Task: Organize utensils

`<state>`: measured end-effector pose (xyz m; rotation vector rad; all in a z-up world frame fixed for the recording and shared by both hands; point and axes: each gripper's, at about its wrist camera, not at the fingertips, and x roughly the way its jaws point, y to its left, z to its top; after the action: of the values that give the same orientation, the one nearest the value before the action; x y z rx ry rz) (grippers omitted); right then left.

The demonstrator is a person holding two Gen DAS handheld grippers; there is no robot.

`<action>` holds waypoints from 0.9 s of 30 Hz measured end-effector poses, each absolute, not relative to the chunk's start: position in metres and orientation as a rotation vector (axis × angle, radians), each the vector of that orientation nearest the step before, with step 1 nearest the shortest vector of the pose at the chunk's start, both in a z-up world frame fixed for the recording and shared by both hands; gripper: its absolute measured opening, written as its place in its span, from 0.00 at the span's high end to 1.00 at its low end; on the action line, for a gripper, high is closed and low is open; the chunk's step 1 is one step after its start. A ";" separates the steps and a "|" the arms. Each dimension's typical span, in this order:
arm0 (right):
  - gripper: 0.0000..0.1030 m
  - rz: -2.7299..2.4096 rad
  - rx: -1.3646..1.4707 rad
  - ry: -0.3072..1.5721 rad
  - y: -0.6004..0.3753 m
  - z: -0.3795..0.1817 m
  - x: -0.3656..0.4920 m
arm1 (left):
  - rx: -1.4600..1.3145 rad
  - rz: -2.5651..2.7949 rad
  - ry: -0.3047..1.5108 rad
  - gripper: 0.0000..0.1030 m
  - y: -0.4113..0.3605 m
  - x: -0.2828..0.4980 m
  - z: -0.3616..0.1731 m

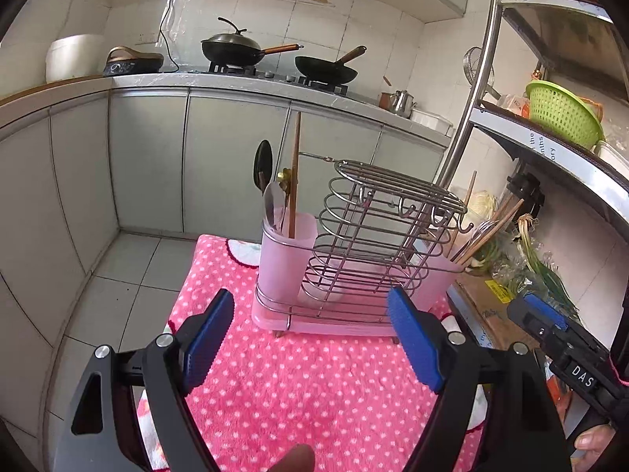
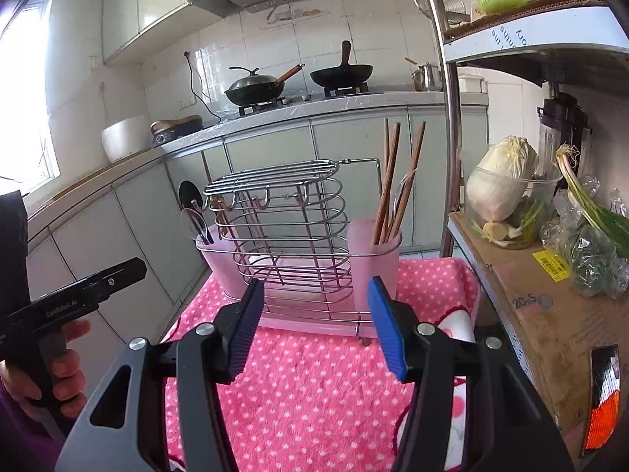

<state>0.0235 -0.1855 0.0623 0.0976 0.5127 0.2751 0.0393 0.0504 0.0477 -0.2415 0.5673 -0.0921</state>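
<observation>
The left gripper (image 1: 310, 338) stands spread wide with nothing between its blue pads, hanging over the pink dotted cloth (image 1: 298, 393) that covers the table. The right gripper (image 2: 314, 326) is also spread, less widely, and empty; it shows at the right edge of the left wrist view, gripped by a hand.

Just ahead of both grippers stands the wire utensil rack (image 1: 365, 244) on its pink tray, nothing lying between it and the pads. Ahead and slightly left of the left gripper is a pink cup (image 1: 285, 259) holding spoons (image 1: 273, 204) and a wooden stick. Ahead and slightly right of the right gripper, a second pink cup (image 2: 375, 259) holds chopsticks (image 2: 393, 192) (leaning at several angles).

Right of the right gripper, close beside the table, a cardboard box (image 2: 542, 314) carries a cabbage (image 2: 503, 173) in a clear tub and bagged scallions (image 2: 597, 236). A steel shelf post (image 2: 448, 118) rises behind it.

Farthest ahead, two woks (image 1: 232, 49) sit on the stove.
</observation>
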 end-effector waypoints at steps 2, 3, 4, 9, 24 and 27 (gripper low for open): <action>0.46 0.273 0.093 0.513 -0.182 0.060 0.019 | -0.243 -0.083 0.577 0.24 0.051 0.035 0.045; 0.45 0.274 0.095 0.514 -0.181 0.059 0.017 | -0.242 -0.079 0.579 0.24 0.050 0.034 0.044; 0.45 0.274 0.100 0.513 -0.181 0.058 0.015 | -0.240 -0.076 0.580 0.24 0.050 0.032 0.043; 0.44 0.264 0.107 0.526 -0.176 0.049 0.009 | -0.223 -0.064 0.581 0.24 0.043 0.022 0.040; 0.44 0.221 0.075 0.538 -0.166 0.043 -0.001 | -0.155 -0.012 0.611 0.33 0.023 0.013 0.029; 0.44 0.215 0.066 0.533 -0.165 0.044 -0.003 | -0.146 -0.014 0.610 0.33 0.022 0.012 0.029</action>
<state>-0.0025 -0.1645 0.0444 0.0661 0.5327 0.2153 0.0124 0.0218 0.0291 -0.1457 0.6103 -0.0139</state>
